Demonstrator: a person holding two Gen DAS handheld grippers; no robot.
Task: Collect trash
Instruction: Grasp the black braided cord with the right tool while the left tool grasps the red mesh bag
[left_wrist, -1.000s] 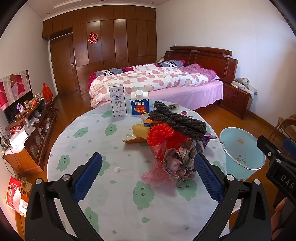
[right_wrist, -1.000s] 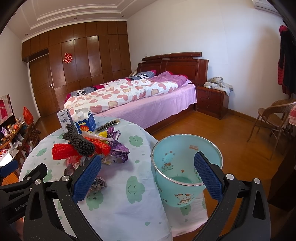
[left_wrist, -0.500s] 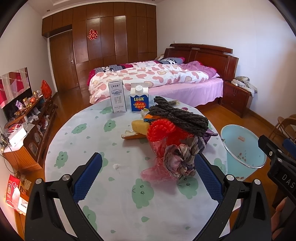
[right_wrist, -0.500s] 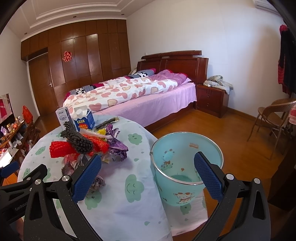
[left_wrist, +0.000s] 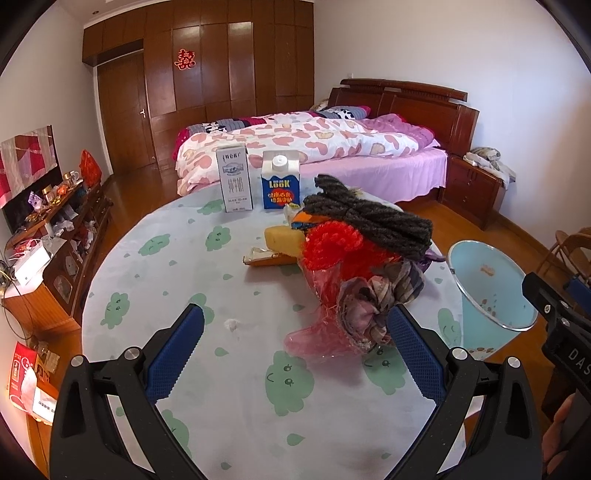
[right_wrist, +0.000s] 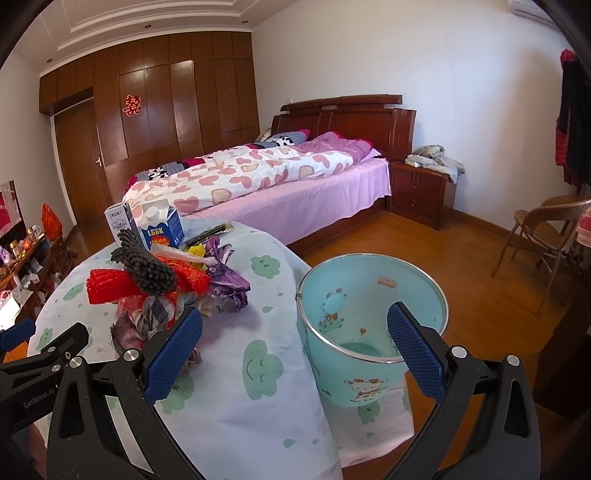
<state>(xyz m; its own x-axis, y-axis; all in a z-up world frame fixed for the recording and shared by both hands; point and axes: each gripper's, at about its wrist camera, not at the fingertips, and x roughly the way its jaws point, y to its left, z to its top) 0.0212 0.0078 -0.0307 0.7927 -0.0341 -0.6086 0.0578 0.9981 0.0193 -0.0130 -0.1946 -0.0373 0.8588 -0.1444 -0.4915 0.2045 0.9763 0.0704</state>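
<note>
The trash pile (left_wrist: 365, 266) lies on the round bench (left_wrist: 192, 280), toward the bench's right-hand edge and close to the pale blue bin (right_wrist: 369, 332), which stands just off that edge. The pile consists of a dark knitted cord (left_wrist: 373, 218) on top, red mesh (left_wrist: 332, 243) beneath it, a crumpled plaid cloth (left_wrist: 380, 299) at the near side and a pink plastic film (left_wrist: 321, 339) spread flat on the bench toward the camera.

The left claw (left_wrist: 295, 354) is spread wide and holds nothing. The pile lies ahead of it and to the right of its centre line; the right-hand finger pad (left_wrist: 413, 354) appears close to the plaid cloth, though contact cannot be confirmed from this view. The dark cord's long axis runs roughly left to right across the left claw's approach line.

The right claw (right_wrist: 295, 354) is also spread wide and empty. It faces the gap between pile and bin: the pile lies ahead-left, the bin ahead-right, near its right finger.

Judgement: both claws are near the pile, the left claw facing it more squarely; the right claw is nearer the bin. A grasp by the left claw requires a shift to the right and forward so that the cloth sits between the pads. The two cartons (left_wrist: 258, 181) at the far side stand upright, apart from the pile.
</note>
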